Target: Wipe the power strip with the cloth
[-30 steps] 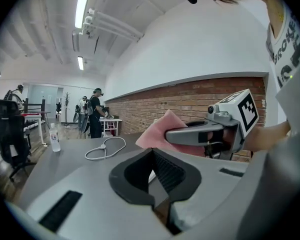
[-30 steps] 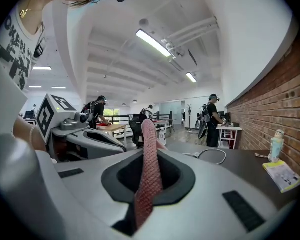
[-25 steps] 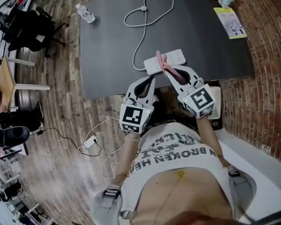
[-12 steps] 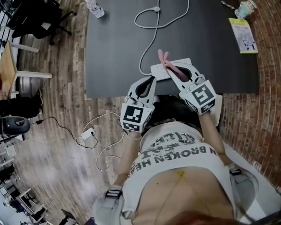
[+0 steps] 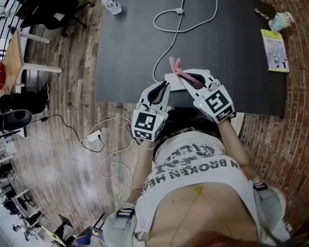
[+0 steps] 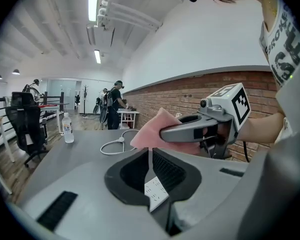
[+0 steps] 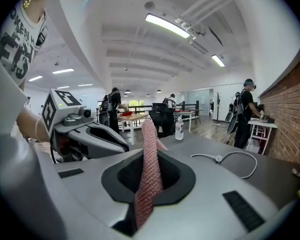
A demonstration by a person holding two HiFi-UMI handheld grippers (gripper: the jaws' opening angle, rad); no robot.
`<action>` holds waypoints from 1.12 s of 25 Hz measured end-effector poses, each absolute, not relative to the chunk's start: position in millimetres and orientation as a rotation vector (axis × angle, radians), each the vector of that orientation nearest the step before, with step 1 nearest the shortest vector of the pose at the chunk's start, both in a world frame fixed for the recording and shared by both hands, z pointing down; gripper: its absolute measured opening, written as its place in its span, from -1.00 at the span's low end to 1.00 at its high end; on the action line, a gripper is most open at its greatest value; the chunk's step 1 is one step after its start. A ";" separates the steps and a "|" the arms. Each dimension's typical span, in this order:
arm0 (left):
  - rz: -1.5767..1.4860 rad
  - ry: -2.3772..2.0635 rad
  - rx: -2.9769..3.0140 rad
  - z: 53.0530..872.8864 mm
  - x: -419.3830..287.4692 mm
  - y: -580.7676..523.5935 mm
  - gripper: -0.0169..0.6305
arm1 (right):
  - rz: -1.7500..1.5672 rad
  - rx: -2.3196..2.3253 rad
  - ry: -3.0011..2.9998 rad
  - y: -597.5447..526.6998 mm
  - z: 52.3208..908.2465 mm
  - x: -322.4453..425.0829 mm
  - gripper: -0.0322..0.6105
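The big dark table (image 5: 129, 45) fills the upper middle of the head view. The person stands at its near edge with both tools out in front.

The right gripper (image 5: 182, 75), at centre right, is clamped tight on the pink cloth (image 5: 175, 66). In the right gripper view the fabric stands up between the closed jaws as a ridged, knitted strip and pokes out past the tips. The left gripper (image 5: 166, 86), just left of centre, has its jaws pressed together with nothing between them.

The power strip (image 5: 170, 80) lies at the table's near edge, in the middle of the head view. It is right under the right gripper, which covers most of it. Its cord (image 5: 167, 50) runs up the frame into a loop near the top.

As for progress, the cloth is in hand and hangs over the strip. Whether it touches the casing I can't tell from here, so I'd judge the wipe barely started, or just about to start. The full pass along the strip looks to be left.

The strip is white and flat. In the left gripper view a corner with small socket slots shows low through the jaw opening. No dirt is visible from here.

A water bottle (image 5: 109, 3) stands far off at upper left.
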State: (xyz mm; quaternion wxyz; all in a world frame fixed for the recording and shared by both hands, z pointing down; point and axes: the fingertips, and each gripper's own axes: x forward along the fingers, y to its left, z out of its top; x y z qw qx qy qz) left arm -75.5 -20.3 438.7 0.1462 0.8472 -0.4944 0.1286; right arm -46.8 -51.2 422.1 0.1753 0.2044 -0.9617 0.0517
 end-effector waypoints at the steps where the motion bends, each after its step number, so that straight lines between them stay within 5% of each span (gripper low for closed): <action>1: 0.378 -1.420 2.432 442.6 -74.4 -20.1 -0.92 | 0.144 0.561 -2.721 -51.4 425.3 -45.9 -0.85; 17: 0.635 -1.354 2.333 512.5 -67.3 -18.2 -0.74 | 0.150 0.376 -2.671 -51.3 474.8 -44.0 -0.85; 28: 0.965 -1.037 2.240 620.4 -80.3 -13.3 -0.22 | 0.149 0.390 -2.499 -57.5 530.1 -59.6 -0.85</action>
